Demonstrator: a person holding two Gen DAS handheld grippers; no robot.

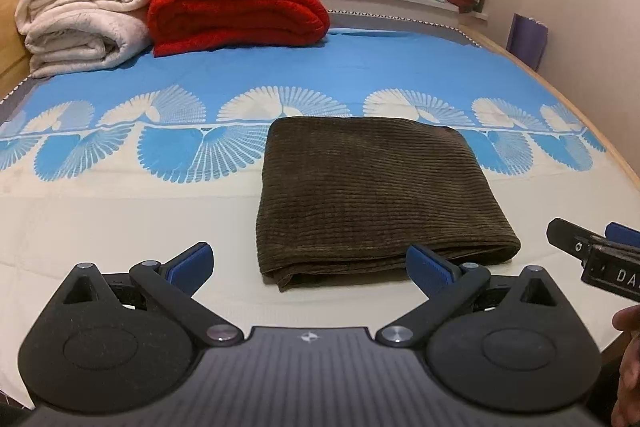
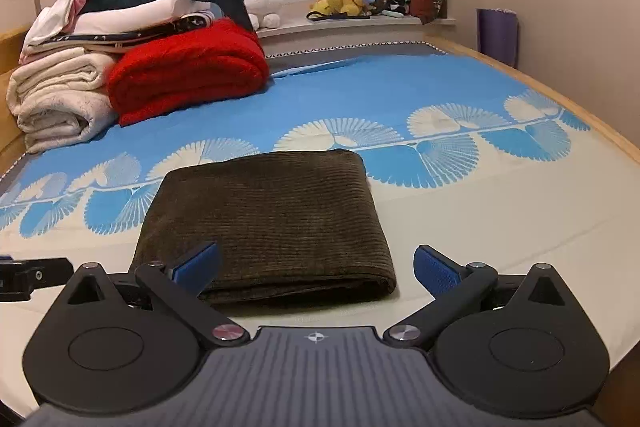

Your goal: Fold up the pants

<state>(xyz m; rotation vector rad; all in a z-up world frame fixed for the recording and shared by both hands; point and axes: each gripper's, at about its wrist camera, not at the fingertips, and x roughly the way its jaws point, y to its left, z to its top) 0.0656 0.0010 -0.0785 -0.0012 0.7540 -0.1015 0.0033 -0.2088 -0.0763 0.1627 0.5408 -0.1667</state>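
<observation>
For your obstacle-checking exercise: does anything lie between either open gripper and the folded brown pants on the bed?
Nothing visible does. The pants lie directly ahead of the left gripper and right gripper, only bare sheet between.

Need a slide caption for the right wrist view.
Right gripper, jaws open, above the folded dark-brown corduroy pants on the blue-and-cream patterned bedsheet.

Bare sheet [image 2: 500, 227] flanks pants [image 2: 264, 219] — blankets [image 2: 188, 75] far behind.

Right gripper [image 1: 600, 251] cropped (pants' [image 1: 372, 195] underlayers hidden)
</observation>
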